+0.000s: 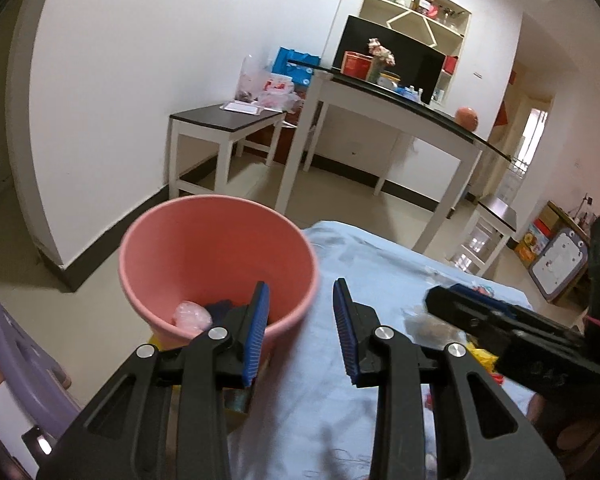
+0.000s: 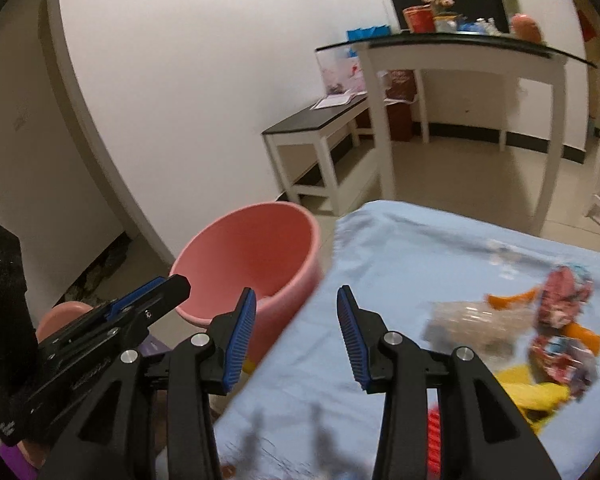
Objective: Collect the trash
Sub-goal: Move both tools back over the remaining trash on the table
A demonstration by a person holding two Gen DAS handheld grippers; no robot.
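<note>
A pink bucket (image 1: 219, 256) stands on the floor beside a table covered in light blue cloth (image 1: 320, 360). A pale pink wrapper (image 1: 191, 315) and a dark blue scrap (image 1: 219, 306) lie in the bucket. My left gripper (image 1: 300, 292) hangs open and empty over the bucket's near rim and the cloth edge. My right gripper (image 2: 295, 296) is open and empty too, over the cloth's left edge next to the bucket (image 2: 251, 256). To its right on the cloth lies a trash pile: clear plastic (image 2: 464, 320), a colourful wrapper (image 2: 564, 304), orange pieces (image 2: 512, 300) and yellow scraps (image 2: 532, 392).
A purple chair (image 1: 23, 360) stands at the lower left. Across the tiled floor are a low dark-topped bench (image 1: 227, 120) and a tall white table (image 1: 400, 108) with clutter. The left gripper (image 2: 181, 284) shows at the left of the right wrist view, and the right gripper (image 1: 434, 300) at the right of the left wrist view.
</note>
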